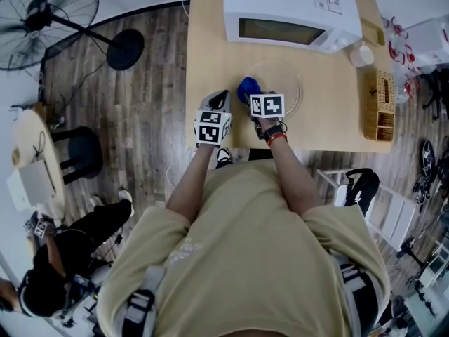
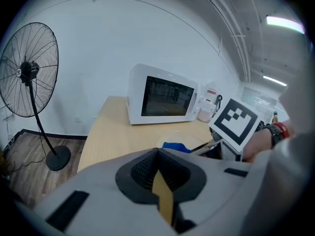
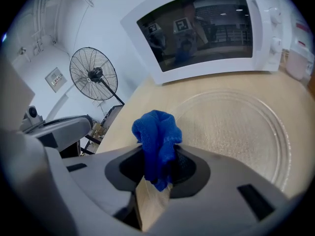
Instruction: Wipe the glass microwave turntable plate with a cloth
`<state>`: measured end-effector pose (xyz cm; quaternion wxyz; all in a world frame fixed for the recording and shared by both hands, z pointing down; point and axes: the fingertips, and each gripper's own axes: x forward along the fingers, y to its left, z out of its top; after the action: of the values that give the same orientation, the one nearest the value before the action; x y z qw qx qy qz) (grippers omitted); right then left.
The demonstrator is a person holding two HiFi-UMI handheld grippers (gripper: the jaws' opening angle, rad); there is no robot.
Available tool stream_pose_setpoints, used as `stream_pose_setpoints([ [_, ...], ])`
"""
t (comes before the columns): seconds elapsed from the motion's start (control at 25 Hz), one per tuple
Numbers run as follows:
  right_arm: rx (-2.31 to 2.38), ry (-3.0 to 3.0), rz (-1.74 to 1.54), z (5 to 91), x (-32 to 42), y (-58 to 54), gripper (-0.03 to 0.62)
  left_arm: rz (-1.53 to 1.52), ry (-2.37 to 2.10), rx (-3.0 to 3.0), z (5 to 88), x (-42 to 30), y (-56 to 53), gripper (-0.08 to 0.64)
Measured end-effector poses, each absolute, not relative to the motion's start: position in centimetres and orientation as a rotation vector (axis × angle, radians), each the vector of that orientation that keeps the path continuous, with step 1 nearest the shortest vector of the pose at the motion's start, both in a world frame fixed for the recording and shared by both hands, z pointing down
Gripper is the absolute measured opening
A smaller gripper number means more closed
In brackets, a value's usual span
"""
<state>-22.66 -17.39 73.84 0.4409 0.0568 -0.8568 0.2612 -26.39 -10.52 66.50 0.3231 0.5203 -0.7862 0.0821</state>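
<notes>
A clear glass turntable plate point(image 1: 284, 84) point(image 3: 241, 132) point(image 2: 184, 140) lies flat on the wooden table point(image 1: 210, 62) in front of the white microwave point(image 1: 291, 12). My right gripper point(image 1: 252, 93) point(image 3: 156, 173) is shut on a bunched blue cloth point(image 3: 156, 136) point(image 1: 248, 88) point(image 2: 174, 146), held at the plate's near left edge. I cannot tell whether the cloth touches the glass. My left gripper point(image 1: 219, 102) point(image 2: 160, 181) hovers just left of it near the table's front edge, jaws together with nothing between them.
The microwave point(image 3: 206, 28) point(image 2: 162, 96) has its door closed. A wicker basket point(image 1: 381, 106) and a white cup point(image 1: 361, 55) stand at the table's right. A floor fan point(image 1: 49, 20) point(image 2: 27, 77) stands to the left. A person sits on the floor at lower left point(image 1: 63, 258).
</notes>
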Motion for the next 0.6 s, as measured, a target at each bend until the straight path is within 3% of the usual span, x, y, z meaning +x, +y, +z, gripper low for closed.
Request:
stream_pose_setpoints([
  [0.6, 0.274, -2.145, 0.691, 73.7, -19.7, -21.0, 0.127, 0.226, -2.035, 1.457, 65.2, -24.8, -13.2, 0.018],
])
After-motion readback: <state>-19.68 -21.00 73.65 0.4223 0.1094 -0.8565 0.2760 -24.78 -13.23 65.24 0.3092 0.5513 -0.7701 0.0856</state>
